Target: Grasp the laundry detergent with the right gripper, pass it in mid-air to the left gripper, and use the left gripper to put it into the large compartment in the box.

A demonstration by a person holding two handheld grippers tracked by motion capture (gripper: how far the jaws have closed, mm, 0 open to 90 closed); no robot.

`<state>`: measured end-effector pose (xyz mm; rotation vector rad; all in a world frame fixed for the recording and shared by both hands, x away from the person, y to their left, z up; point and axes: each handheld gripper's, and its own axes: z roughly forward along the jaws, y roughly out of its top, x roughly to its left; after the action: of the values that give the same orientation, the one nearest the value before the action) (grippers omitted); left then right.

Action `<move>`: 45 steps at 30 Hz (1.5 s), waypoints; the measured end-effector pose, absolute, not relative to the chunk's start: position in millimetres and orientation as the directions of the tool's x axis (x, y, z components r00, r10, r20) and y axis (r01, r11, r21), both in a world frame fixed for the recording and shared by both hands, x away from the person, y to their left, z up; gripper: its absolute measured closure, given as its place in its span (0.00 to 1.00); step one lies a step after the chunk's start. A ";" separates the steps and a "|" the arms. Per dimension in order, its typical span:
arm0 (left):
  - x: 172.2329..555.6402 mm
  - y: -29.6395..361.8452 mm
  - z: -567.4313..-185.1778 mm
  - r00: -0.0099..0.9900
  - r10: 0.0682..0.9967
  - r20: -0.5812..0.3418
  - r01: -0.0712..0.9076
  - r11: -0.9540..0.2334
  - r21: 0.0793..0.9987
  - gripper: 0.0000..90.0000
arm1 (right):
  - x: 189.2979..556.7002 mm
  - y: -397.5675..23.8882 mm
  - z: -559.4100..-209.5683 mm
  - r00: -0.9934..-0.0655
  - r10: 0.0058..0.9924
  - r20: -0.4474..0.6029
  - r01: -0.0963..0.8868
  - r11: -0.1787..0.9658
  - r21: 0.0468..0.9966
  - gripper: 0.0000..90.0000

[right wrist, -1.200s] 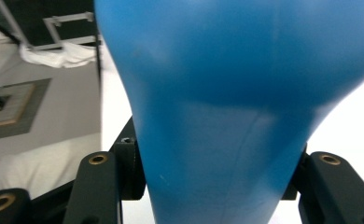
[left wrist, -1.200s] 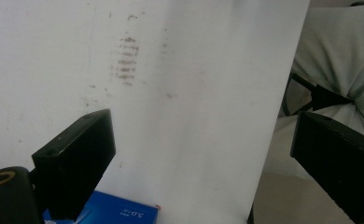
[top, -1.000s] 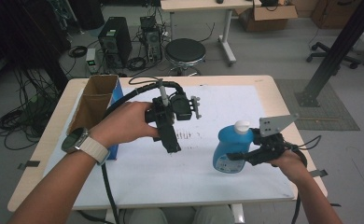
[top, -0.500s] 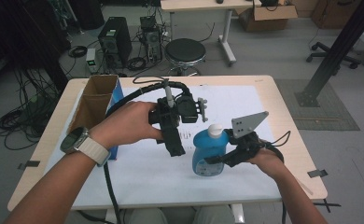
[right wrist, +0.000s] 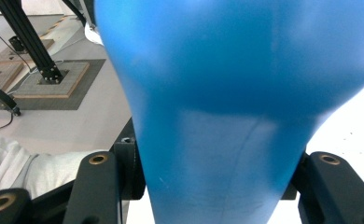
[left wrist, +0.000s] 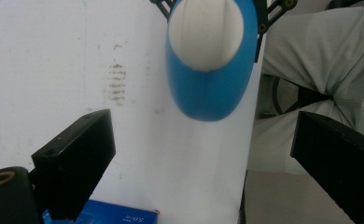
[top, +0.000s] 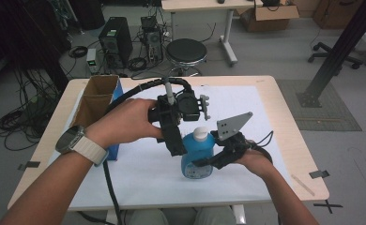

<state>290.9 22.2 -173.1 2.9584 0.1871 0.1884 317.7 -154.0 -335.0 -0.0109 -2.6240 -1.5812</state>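
Left to right. Far left of my tools: open cardboard box [top: 93, 101] at the table [top: 289, 136] edge, blue carton [top: 113, 152] just below it, both well clear of the work.

My left gripper [top: 176, 145] hangs pointing down, just left of and above the bottle's shoulder. Jaws stand wide apart, nothing between them. In the left gripper view the white cap [left wrist: 206, 32] sits ahead and below, roughly centred between the two jaws, not touched.

Blue bottle [top: 197, 157] stands upright on the white sheet [top: 139, 173], mid-table, directly between my two tools.

My right gripper [top: 209, 164] comes in level from the right and is clamped on the bottle's body. The right gripper view shows blue plastic [right wrist: 227, 102] wedged between both jaws, seated deep.

My read of the step: right holds the bottle steady, left comes down on the cap.

How to do it well:
- Keep the right clamp firm and the base flat on the sheet, no tilt.
- Line the left jaws up so the cap sits dead centre before dropping.
- Come straight down, close on the cap's sides, not on the blue shoulder.
- Squeeze only enough to stop slip; the cap looks smooth and rounded.
- Keep the left cable [top: 110, 187] off the bottle.
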 end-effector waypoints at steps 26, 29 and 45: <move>299.4 3.1 -189.7 0.991 0.111 0.081 0.095 -0.980 0.175 0.08 | 313.9 -136.5 -331.0 -0.997 -0.060 0.045 0.011 0.483 0.876 0.49; 300.0 1.8 -193.0 0.991 0.113 0.073 0.099 -0.979 0.177 0.09 | 313.6 -136.4 -329.8 -0.997 -0.061 0.053 0.017 0.479 0.878 0.49; 301.5 -5.8 -214.0 0.995 0.087 0.043 0.080 -0.985 0.154 0.18 | 313.2 -138.0 -326.7 -0.997 -0.059 0.046 0.012 0.476 0.880 0.49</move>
<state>301.5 -5.8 -214.0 2.9854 0.1255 0.0740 313.2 -138.0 -326.7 0.0415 -2.6383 -1.5736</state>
